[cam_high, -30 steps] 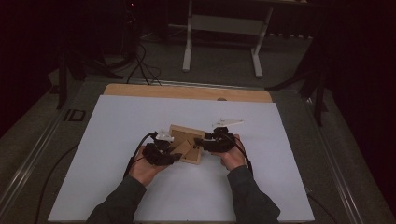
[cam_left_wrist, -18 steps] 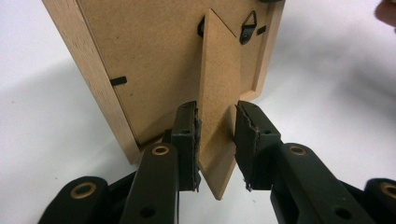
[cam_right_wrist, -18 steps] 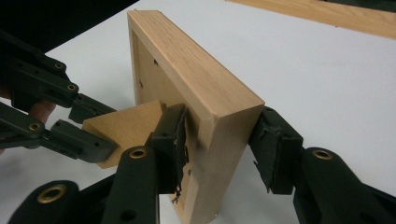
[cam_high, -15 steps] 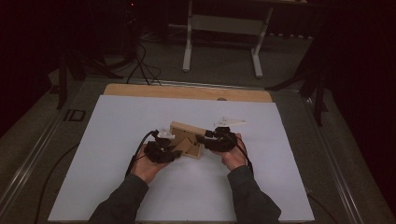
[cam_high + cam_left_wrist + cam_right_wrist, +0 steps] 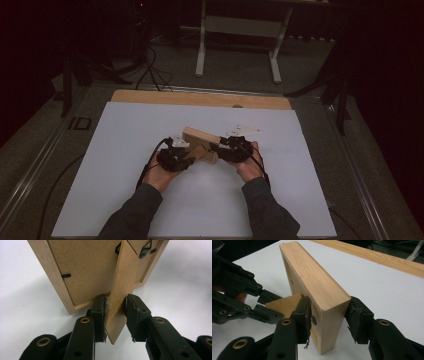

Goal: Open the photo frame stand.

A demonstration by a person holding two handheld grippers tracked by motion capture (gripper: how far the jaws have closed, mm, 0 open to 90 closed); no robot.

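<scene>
Nearest the camera in the left gripper view, the left gripper [image 5: 115, 315] is closed across the width of the fold-out strut [image 5: 120, 290] behind the picture frame [image 5: 82, 272]. One pad lies flat on the strut's edge. The other meets the far edge, as far as can be told.

The strut is thin hardboard. It is probably light and a little springy, and weakest at its hinge, so it is best held low at its free end and swung gently (never twisted).

The right gripper [image 5: 329, 320] is clamped across the frame's thickness at a lower corner, one pad on the back and one on the front. The frame stands on edge, tilted, on the white table top [image 5: 150, 130] between the two grippers. Its solid wooden rail looks stiff and fairly light, with enough grain for the pads to hold. The corner rail is the sound place to grip, well clear of any glazing.

On the backing, left of the strut, is a small black turn clip [image 5: 65, 275]. Past the strut's top is a hanging hook [image 5: 145, 250], partly cut off by the picture's edge.

The frame's front faces away from every camera, so whether it carries glass or a picture cannot be told. The strut's hinge is hidden behind the strut. In the high view, the dim light and both hands blur the pads' contact with the frame.

Beyond the frame, a wooden strip [image 5: 200, 98] borders the table's far edge.
</scene>
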